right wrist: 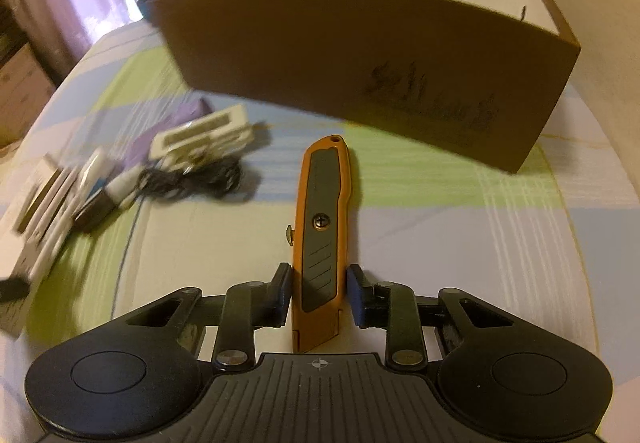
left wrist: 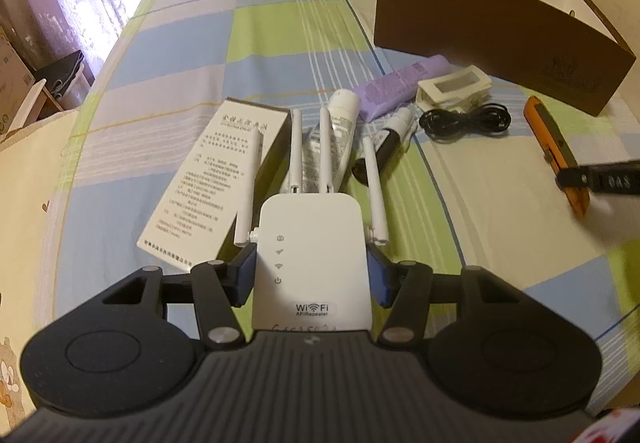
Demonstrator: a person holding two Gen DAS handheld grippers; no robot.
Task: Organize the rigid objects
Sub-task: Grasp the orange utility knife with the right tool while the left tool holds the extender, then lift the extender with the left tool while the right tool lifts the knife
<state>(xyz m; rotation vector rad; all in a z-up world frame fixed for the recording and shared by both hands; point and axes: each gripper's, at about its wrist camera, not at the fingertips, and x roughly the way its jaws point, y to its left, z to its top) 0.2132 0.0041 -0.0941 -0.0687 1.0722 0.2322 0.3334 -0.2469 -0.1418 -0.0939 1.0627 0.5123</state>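
We hold the white WiFi repeater (left wrist: 312, 263) clamped in our left gripper (left wrist: 312, 275), above the checked cloth (left wrist: 180, 55). The orange utility knife (right wrist: 320, 243) lies on the cloth before the brown box (right wrist: 360, 55), between the pads of our right gripper (right wrist: 319, 293); the left pad touches it, the right sits just beside.

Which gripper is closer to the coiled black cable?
Left. The left gripper, clamped on the white WiFi repeater, sits just short of the coiled black cable. The right gripper straddles the orange utility knife, farther off.

L hand-held gripper (left wrist: 312, 275) clamps WiFi repeater (left wrist: 312, 243) above checked cloth (left wrist: 192, 55); brown box (left wrist: 500, 31) far right.
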